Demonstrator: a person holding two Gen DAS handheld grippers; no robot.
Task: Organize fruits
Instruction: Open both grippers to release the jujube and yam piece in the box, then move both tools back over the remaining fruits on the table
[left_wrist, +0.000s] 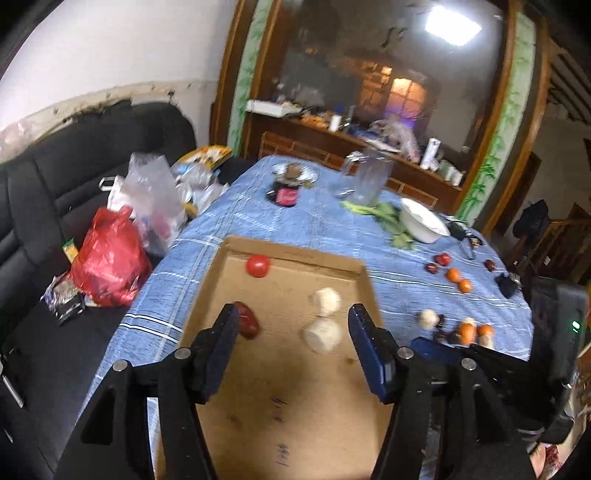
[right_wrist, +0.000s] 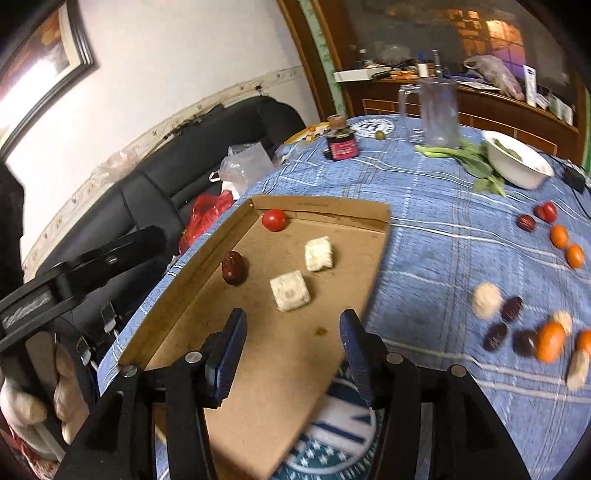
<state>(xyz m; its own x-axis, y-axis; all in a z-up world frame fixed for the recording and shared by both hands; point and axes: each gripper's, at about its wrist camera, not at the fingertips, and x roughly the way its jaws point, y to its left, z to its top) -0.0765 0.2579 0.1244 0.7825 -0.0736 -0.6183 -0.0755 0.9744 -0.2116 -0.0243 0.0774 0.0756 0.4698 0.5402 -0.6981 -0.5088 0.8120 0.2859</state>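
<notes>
Right of the tray, the fruit cluster smears with blur, and the frame's bottom edge crops the tray.

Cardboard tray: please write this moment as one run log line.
cardboard tray: tomato, red date, two white cubes | left gripper: open, empty | right gripper: open, empty | remaining fruits: on tablecloth

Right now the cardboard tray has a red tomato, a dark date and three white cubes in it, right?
Almost. The cardboard tray holds only two white cubes, not three. The right wrist view shows it plainly. The red tomato and the dark date are in the tray as you said.
</notes>
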